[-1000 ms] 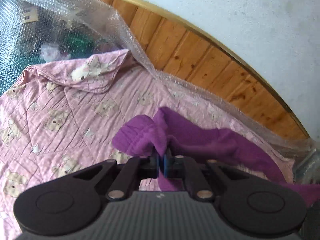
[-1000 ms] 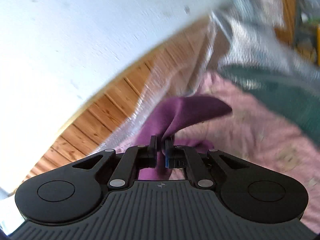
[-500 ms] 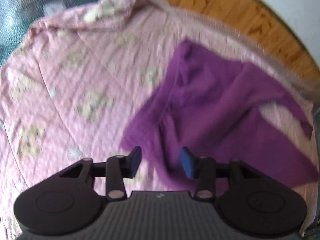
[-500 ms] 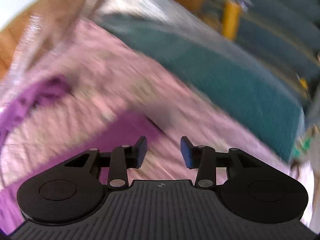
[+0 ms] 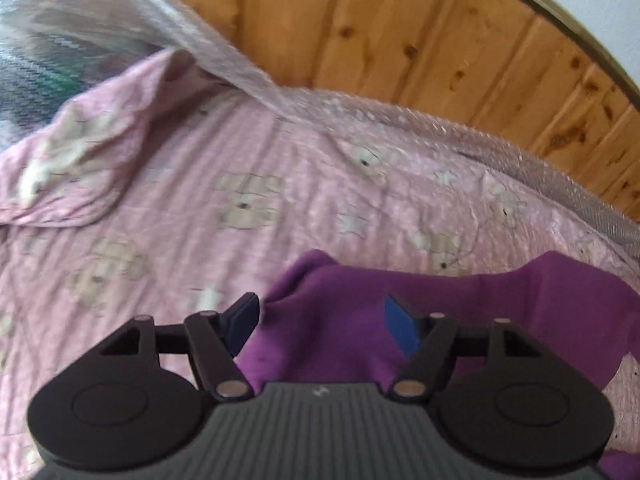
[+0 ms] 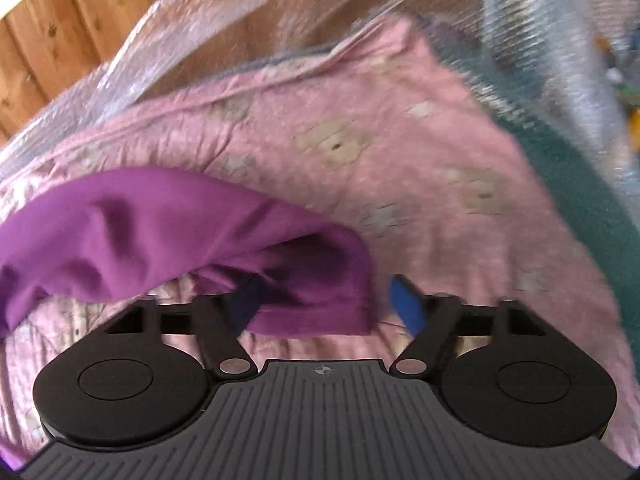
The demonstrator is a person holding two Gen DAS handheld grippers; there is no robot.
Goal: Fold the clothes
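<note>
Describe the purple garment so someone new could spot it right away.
Start at the pink bear-print quilt spread below the wood-panelled wall. The purple garment lies crumpled on it, the only plain, deep-coloured cloth there.

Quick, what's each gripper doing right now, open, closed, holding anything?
Left gripper: open above the purple garment, jaws just widened.
Right gripper: open, jaws just narrowing around a garment corner, not pinching it.
</note>
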